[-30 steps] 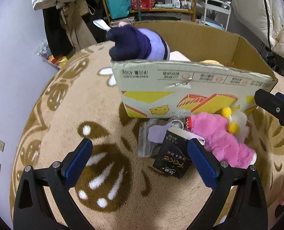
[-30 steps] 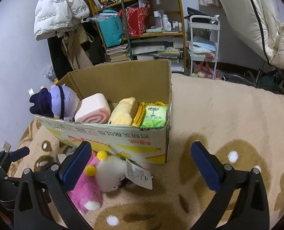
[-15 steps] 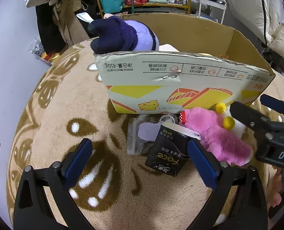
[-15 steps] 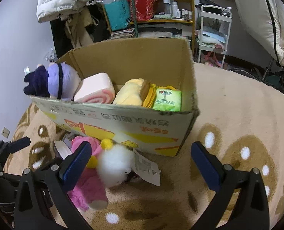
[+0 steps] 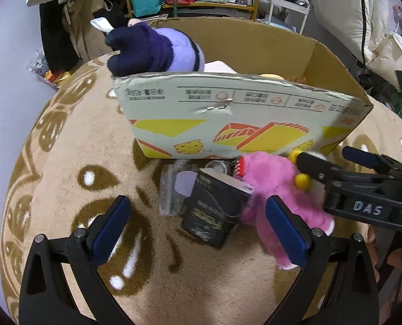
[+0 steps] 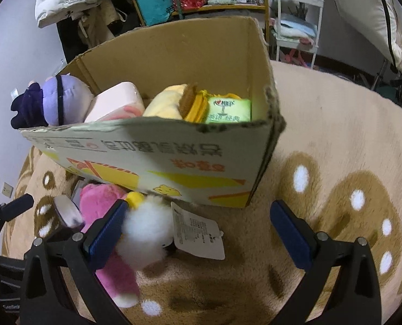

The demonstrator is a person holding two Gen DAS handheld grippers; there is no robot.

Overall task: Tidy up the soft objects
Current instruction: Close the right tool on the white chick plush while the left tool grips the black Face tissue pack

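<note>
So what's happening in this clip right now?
A person with two handheld grippers is tidying soft toys into a cardboard box on a patterned rug. Several plush items already sit inside. The right gripper, jaws open, is at a pink and white plush toy lying outside against the box front, not yet gripped. The left gripper hangs open over a black packet beside it.

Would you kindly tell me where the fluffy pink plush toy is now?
The fluffy pink plush toy lies on the beige carpet before the cardboard box, beside a black packet.
</note>
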